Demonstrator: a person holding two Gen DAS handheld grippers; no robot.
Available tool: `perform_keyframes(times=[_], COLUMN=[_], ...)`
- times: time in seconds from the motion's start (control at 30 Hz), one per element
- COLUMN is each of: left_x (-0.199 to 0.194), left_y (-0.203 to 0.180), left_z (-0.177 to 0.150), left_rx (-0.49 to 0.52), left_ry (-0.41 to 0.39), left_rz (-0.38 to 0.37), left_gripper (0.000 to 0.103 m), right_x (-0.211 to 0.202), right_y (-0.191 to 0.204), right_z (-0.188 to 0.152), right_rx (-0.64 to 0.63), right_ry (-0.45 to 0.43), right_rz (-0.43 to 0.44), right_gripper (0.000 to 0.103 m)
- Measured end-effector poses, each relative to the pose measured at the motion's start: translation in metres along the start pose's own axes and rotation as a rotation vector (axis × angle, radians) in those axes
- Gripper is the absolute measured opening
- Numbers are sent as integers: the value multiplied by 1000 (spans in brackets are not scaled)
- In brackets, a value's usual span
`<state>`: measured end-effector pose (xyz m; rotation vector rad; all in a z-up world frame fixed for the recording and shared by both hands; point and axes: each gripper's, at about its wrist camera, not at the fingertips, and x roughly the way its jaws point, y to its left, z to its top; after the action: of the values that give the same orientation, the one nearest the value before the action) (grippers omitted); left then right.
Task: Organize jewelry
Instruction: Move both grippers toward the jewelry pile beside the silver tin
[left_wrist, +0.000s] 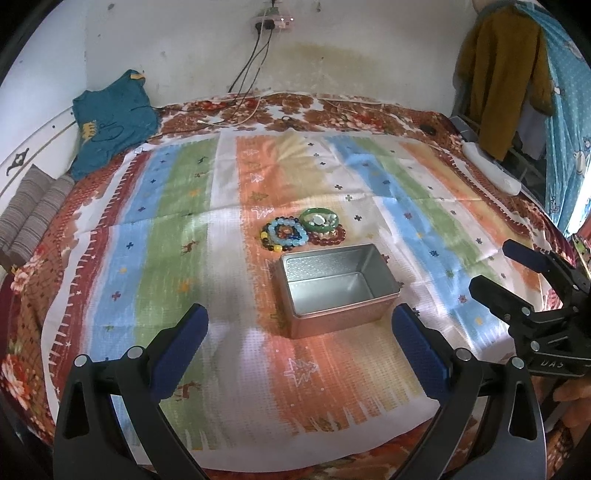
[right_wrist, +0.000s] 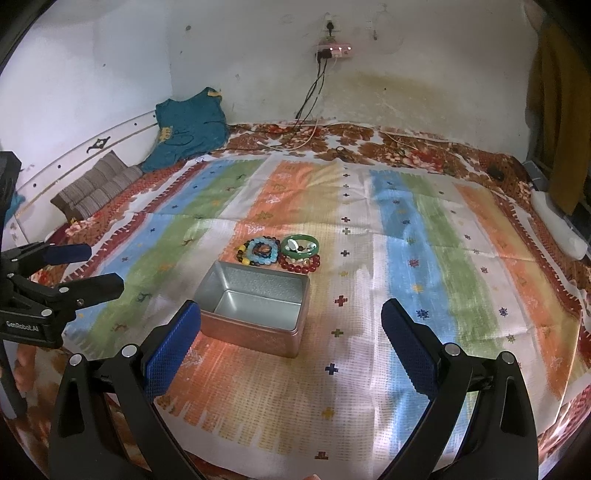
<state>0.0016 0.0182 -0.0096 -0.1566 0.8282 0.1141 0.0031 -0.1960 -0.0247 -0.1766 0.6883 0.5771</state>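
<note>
An empty open metal tin (left_wrist: 338, 288) (right_wrist: 255, 301) sits mid-cloth. Just behind it lies a cluster of jewelry: a light blue bead bracelet (left_wrist: 287, 232) (right_wrist: 263, 251) over darker multicoloured beads, a green bangle (left_wrist: 320, 220) (right_wrist: 300, 246) with small white pieces inside, and a red bead bracelet (left_wrist: 328, 237) (right_wrist: 300, 263). My left gripper (left_wrist: 299, 321) hovers open in front of the tin, holding nothing; it also shows in the right wrist view as the left gripper (right_wrist: 88, 267). My right gripper (right_wrist: 291, 317) is open and empty, to the tin's right; seen from the left camera as the right gripper (left_wrist: 491, 267).
A striped cloth (left_wrist: 184, 206) covers a floral bedspread (left_wrist: 33, 280). Against the back wall lie a teal garment (left_wrist: 110, 122), charger cables (left_wrist: 243, 110) and a striped cushion (left_wrist: 29, 210). Hanging clothes (left_wrist: 506, 74) and a white object (left_wrist: 491, 168) line the right edge.
</note>
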Motion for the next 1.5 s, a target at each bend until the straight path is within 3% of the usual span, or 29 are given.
perform_keyframes(times=[0.9,1.5], left_x=[26,74], left_y=[14,26], left_z=[28,58], left_rx=[-46,-89], left_ry=[63,148], left_rz=[42,108], left_gripper=[98,98], right_x=[33,73], right_y=[0,-12], right_z=[18,42], right_rx=[-11,33], right_ry=[71,130], right_rz=[-45,-57], right_gripper=[99,99])
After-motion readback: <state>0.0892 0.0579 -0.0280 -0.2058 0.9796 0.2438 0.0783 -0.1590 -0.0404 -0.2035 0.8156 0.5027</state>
